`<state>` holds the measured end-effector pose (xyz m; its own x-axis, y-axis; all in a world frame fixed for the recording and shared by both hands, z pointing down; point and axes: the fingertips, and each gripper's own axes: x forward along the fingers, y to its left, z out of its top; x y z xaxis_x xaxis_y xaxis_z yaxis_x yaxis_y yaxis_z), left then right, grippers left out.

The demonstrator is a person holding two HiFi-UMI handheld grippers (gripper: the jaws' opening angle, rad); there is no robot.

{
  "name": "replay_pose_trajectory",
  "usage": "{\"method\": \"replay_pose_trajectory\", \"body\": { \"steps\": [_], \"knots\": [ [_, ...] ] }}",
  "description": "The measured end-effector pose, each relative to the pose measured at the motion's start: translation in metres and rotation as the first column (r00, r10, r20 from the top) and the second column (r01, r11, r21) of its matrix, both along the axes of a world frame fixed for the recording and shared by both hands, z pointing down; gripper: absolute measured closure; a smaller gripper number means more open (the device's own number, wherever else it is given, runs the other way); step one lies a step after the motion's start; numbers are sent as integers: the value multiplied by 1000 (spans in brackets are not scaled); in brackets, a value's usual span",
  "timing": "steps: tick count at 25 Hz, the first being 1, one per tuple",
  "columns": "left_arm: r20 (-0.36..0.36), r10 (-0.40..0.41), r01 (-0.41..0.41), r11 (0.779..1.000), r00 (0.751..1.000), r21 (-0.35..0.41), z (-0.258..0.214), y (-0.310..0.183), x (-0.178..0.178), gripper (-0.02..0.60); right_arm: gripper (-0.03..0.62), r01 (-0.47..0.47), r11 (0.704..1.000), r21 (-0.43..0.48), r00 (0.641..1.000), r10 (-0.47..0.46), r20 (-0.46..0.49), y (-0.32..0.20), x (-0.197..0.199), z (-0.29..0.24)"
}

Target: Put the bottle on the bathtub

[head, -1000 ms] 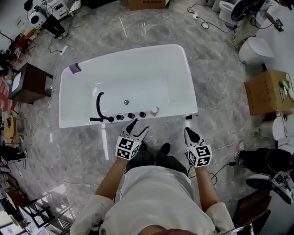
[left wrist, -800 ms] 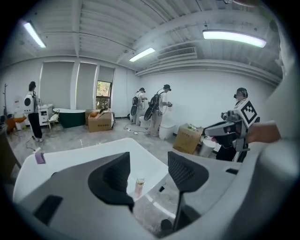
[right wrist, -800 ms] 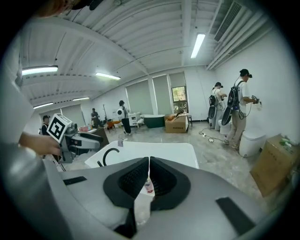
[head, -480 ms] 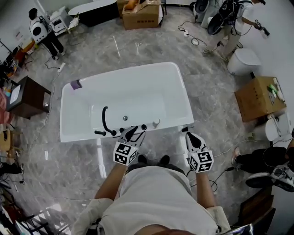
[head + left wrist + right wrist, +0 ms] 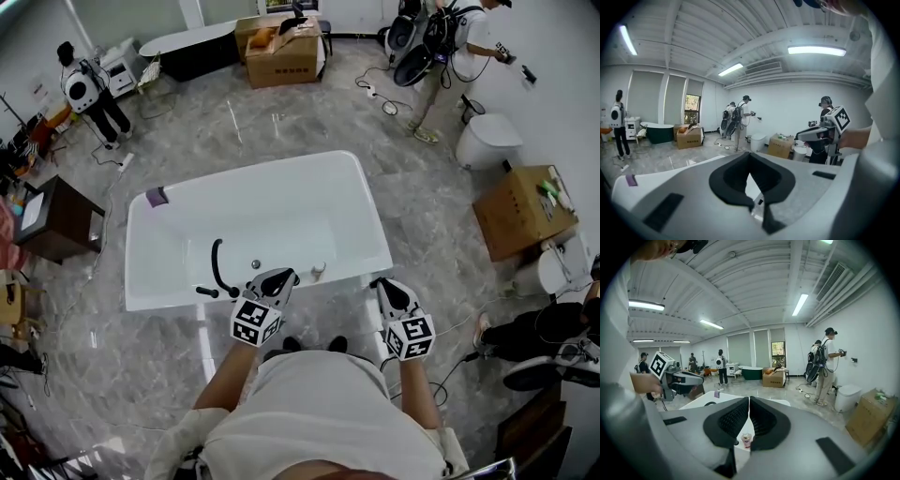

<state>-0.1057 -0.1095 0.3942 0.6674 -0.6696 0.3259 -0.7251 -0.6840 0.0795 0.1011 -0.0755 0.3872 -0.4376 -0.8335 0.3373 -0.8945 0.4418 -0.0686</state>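
Both tongs read as clenched on my feeds. The left gripper (image 5: 278, 277) has its pads pressed together with nothing between them, and the right gripper (image 5: 382, 283) is the same, tip to tip and empty.

In the head view the left one sits low centre, its tip over the near rim of the white bathtub (image 5: 377, 246), close to the row of dark knobs (image 5: 255, 267) and the black faucet (image 5: 217, 263). The right one hangs just off the tub's near right corner, over the floor (image 5: 281, 112).

The bottle (image 5: 319, 273) stands upright on that near rim, between the two grippers and nearer the left, touching neither. My right gripper view catches it small and pinkish below the closed pads.

A purple item (image 5: 157, 196) rests on the far left corner of the rim. To the right, bare floor separates the tub from a cardboard box (image 5: 520, 211) and a toilet (image 5: 487, 141). A dark cabinet (image 5: 56, 220) stands at the left edge.
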Motion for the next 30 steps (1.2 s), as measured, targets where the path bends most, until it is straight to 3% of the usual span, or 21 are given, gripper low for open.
{"method": "replay_pose_trajectory", "body": {
  "steps": [4,12,30],
  "knots": [
    [-15,-2,2,1000,1000,23,-10,-2,-5,574,563,18,1000,7,1000,-18,-3,2,-8,-4],
    [-27,-15,13,999,1000,-44,7,-3,-3,574,563,40,999,34,999,-40,3,8,-12,-7],
    [-23,-42,41,998,999,-55,11,-10,10,574,563,57,998,41,998,-58,33,-7,0,-11]
  ]
}}
